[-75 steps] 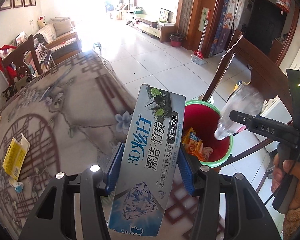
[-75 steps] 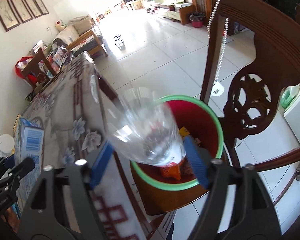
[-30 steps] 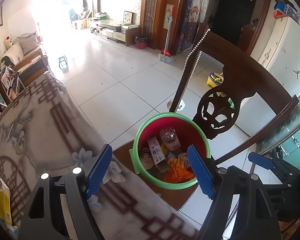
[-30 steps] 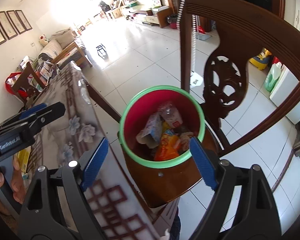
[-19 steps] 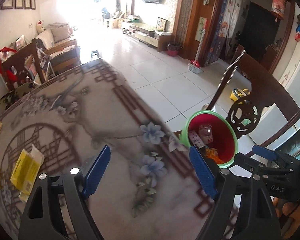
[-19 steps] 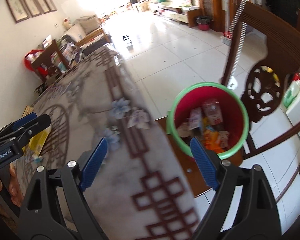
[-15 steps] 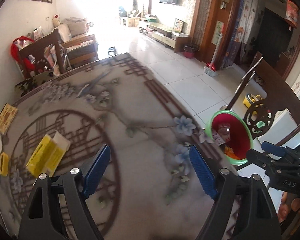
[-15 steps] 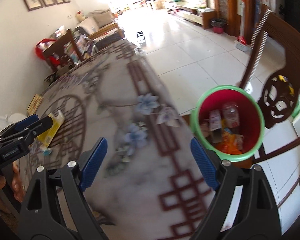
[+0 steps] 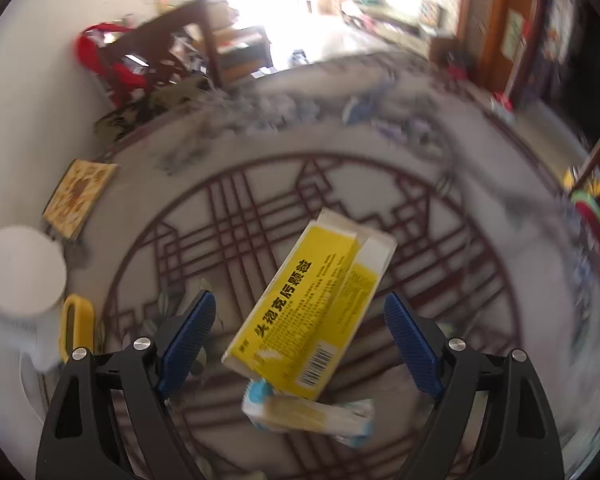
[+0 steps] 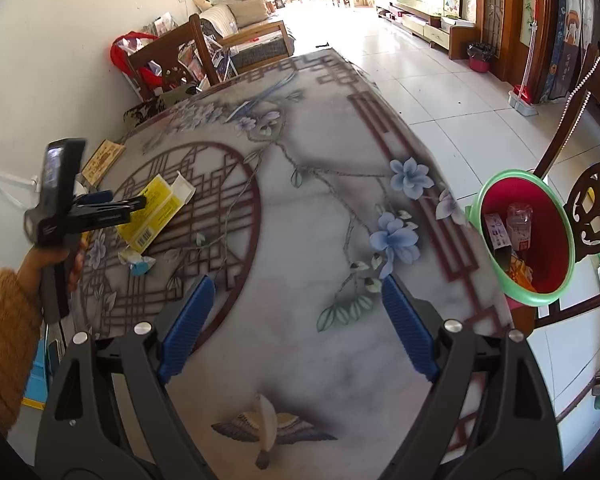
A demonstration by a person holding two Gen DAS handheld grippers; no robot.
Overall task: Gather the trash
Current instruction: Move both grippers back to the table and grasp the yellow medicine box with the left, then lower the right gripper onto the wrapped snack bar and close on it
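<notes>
A yellow carton [image 9: 312,308] lies flat on the patterned table [image 9: 440,208], with a crumpled wrapper with blue ends [image 9: 308,414] just in front of it. My left gripper [image 9: 298,296] hovers over the carton. Its jaws are opening and the carton sits between the blue pads [image 9: 190,336] untouched. In the right wrist view the same carton [image 10: 156,208] and wrapper [image 10: 138,262] lie at the left under the left gripper [image 10: 126,198]. My right gripper [image 10: 296,284] stands open over bare tablecloth. The red bin with a green rim [image 10: 512,292] holds trash past the table's right edge.
A white cup [image 9: 20,272], a yellow object [image 9: 76,320] and a flat yellow-brown card [image 9: 80,196] sit at the table's left side. A carved wooden chair [image 10: 596,200] stands by the bin, another chair [image 10: 168,60] at the far end. An orange sleeve [image 10: 4,320] shows at left.
The toothpaste box and clear bottle left the grippers and lie in the bin. Both grippers swung left from the bin to over the table, the left one arriving above the yellow carton.
</notes>
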